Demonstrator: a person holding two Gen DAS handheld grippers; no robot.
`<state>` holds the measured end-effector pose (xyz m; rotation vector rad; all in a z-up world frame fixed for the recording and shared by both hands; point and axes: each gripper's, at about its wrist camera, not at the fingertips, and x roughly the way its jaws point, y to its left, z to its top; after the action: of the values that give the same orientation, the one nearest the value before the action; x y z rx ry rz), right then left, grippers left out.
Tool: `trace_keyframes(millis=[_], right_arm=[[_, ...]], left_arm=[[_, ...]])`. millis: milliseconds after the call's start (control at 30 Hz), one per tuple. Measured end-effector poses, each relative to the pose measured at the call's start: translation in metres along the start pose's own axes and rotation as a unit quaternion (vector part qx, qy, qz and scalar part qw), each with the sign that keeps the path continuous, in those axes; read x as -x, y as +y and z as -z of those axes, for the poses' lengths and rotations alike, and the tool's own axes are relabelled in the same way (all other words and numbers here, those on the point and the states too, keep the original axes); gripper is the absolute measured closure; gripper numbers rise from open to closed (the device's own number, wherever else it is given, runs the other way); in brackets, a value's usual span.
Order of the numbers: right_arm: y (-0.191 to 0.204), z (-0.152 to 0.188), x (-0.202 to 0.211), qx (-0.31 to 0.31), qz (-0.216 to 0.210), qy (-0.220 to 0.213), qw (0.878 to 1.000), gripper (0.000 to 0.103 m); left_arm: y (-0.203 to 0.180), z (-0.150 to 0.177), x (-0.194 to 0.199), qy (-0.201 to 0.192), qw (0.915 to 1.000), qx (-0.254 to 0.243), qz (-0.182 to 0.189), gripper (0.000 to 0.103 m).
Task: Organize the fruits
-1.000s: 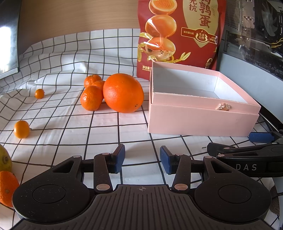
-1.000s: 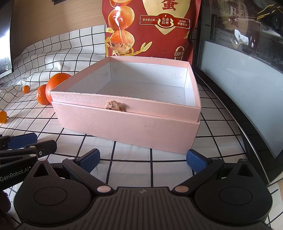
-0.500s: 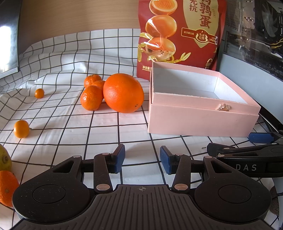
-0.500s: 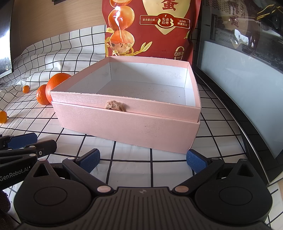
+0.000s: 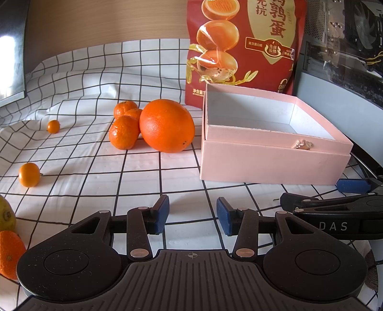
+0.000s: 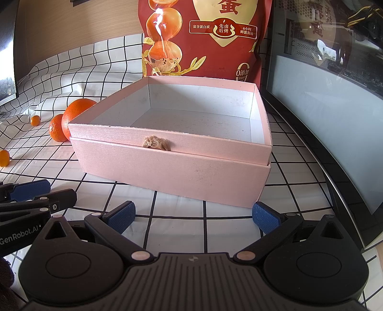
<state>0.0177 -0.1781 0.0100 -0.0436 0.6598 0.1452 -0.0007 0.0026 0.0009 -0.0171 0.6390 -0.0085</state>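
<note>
A large orange point(image 5: 167, 125) lies on the checked cloth beside three mandarins point(image 5: 124, 132), left of an empty open pink box point(image 5: 273, 156). Two kumquats point(image 5: 29, 174) lie further left. A yellow-green fruit point(image 5: 6, 213) and an orange one point(image 5: 9, 253) sit at the left edge. My left gripper point(image 5: 192, 216) is open and empty, low over the cloth in front of the fruit. My right gripper point(image 6: 194, 216) is open wide and empty, just in front of the pink box point(image 6: 172, 167). The large orange point(image 6: 76, 114) shows behind the box's left corner.
A red snack bag point(image 5: 241, 47) stands behind the box. A dark glass-fronted case point(image 6: 330, 114) runs along the right side. A wooden wall point(image 5: 95, 21) and a dark screen point(image 5: 10, 50) stand at the back left. The right gripper's fingers point(image 5: 335, 210) show low right in the left wrist view.
</note>
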Motion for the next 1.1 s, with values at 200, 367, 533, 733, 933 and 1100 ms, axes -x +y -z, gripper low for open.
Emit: trace_keyframes(millis=[200, 367, 533, 733, 933, 1100], right_arm=[[0.0, -0.0001, 0.0001, 0.0, 0.0, 0.0, 1.0, 0.0], [0.0, -0.0001, 0.0001, 0.0, 0.0, 0.0, 1.0, 0.0], [0.0, -0.0001, -0.0001, 0.0, 0.0, 0.0, 1.0, 0.0], [0.0001, -0.0001, -0.0003, 0.001, -0.001, 0.0, 1.0, 0.0], [-0.0057, -0.002, -0.0052, 0.017, -0.02, 0.035, 0.999, 0.0], [-0.0058, -0.0025, -0.0026, 0.018, -0.018, 0.051, 0.998, 0.0]], left_arm=[[-0.0021, 0.0001, 0.0005, 0.001, 1.0, -0.005, -0.004, 0.054], [-0.0045, 0.0001, -0.0001, 0.001, 1.0, -0.007, -0.006, 0.054], [-0.0049, 0.0, -0.001, 0.001, 0.9999, -0.009, -0.006, 0.054], [-0.005, 0.0, -0.0013, 0.001, 0.9999, -0.012, -0.008, 0.054], [-0.0047, 0.0003, -0.0008, 0.0, 0.9999, -0.014, -0.009, 0.055], [0.0032, 0.0003, 0.0007, -0.002, 0.9995, -0.014, 0.03, 0.057]])
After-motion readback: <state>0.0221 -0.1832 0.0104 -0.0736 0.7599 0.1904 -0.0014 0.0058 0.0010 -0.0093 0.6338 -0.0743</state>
